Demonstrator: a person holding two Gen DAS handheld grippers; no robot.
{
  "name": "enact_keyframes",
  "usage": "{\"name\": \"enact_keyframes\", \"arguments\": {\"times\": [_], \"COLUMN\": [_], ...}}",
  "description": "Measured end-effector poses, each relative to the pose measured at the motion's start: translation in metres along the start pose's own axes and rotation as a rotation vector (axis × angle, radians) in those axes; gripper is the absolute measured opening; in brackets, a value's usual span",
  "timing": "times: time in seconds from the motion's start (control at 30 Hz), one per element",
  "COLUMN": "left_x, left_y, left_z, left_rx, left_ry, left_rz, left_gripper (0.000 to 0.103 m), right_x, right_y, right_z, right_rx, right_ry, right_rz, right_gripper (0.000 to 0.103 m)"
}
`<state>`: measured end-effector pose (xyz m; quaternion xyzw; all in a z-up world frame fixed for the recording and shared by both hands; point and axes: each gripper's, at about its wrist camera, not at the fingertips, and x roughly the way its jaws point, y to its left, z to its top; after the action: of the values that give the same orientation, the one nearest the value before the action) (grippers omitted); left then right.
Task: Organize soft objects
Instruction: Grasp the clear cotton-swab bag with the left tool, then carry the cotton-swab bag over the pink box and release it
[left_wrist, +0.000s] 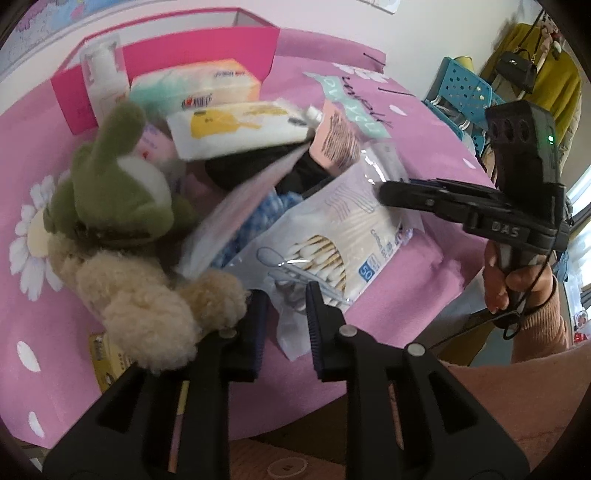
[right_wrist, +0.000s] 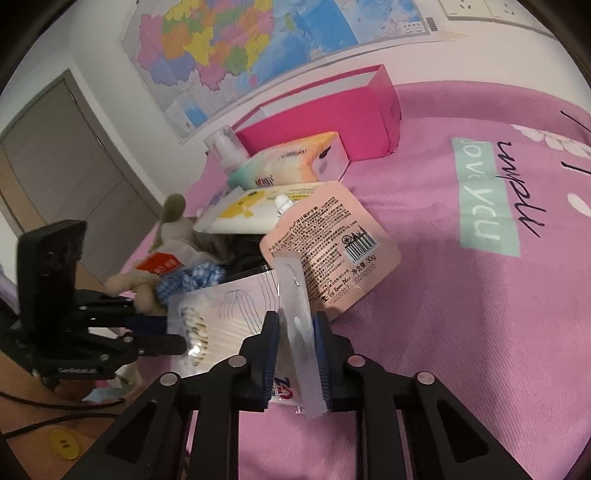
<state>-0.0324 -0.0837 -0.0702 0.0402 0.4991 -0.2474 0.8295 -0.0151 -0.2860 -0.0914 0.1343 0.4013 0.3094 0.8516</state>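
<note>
I have both claws on the same thing, the clear cotton swab bag, because it is limp and would fold or slide if I held it at 1 end only. My left claw is closed down on the near edge of the bag, its 2 fingers nipping the thin plastic just ahead of me. My right claw is closed on the flap at the opposite edge, which stands up between its blue pads.

The bag lies on top of the heap, so I judge it is the easiest piece to lift clear first. Just to the left of my left claw lies the cream plush toy, with the green plush beyond it. Ahead of my right claw the pink pouch rests touching the bag, and the tissue packs are stacked farther on. The pink box stands open at the far end, probably the place these soft things belong. Everything sits on a pink cloth over the desk.
</note>
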Motion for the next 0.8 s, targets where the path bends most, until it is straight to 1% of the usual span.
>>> {"name": "enact_keyframes", "arguments": {"times": [0.07, 0.23, 0.43, 0.5, 0.57, 0.7, 0.8], "left_x": [-0.007, -0.028, -0.057, -0.064, -0.066, -0.065, -0.062], "left_y": [-0.002, -0.006, 0.003, 0.011, 0.021, 0.036, 0.051], "left_z": [0.004, 0.021, 0.057, 0.073, 0.091, 0.121, 0.144], "left_rx": [0.007, 0.045, 0.061, 0.053, 0.049, 0.035, 0.013], "left_ry": [-0.018, -0.083, -0.185, -0.206, -0.223, -0.229, -0.231], "left_rz": [-0.014, -0.004, 0.005, 0.007, 0.027, 0.056, 0.078], "left_gripper": [0.022, 0.022, 0.022, 0.022, 0.022, 0.022, 0.022], "right_x": [-0.013, -0.035, -0.054, -0.056, -0.054, -0.044, -0.033], "right_y": [0.003, 0.016, 0.020, 0.021, 0.020, 0.019, 0.018], "right_z": [0.000, 0.015, 0.047, 0.061, 0.077, 0.105, 0.129], "right_rx": [0.010, -0.010, -0.026, -0.032, -0.035, -0.034, -0.039], "right_ry": [-0.028, -0.096, -0.184, -0.210, -0.228, -0.249, -0.259], "right_rz": [0.021, 0.008, 0.020, 0.021, 0.026, 0.039, 0.033], "right_gripper": [0.016, 0.016, 0.016, 0.016, 0.016, 0.016, 0.016]}}
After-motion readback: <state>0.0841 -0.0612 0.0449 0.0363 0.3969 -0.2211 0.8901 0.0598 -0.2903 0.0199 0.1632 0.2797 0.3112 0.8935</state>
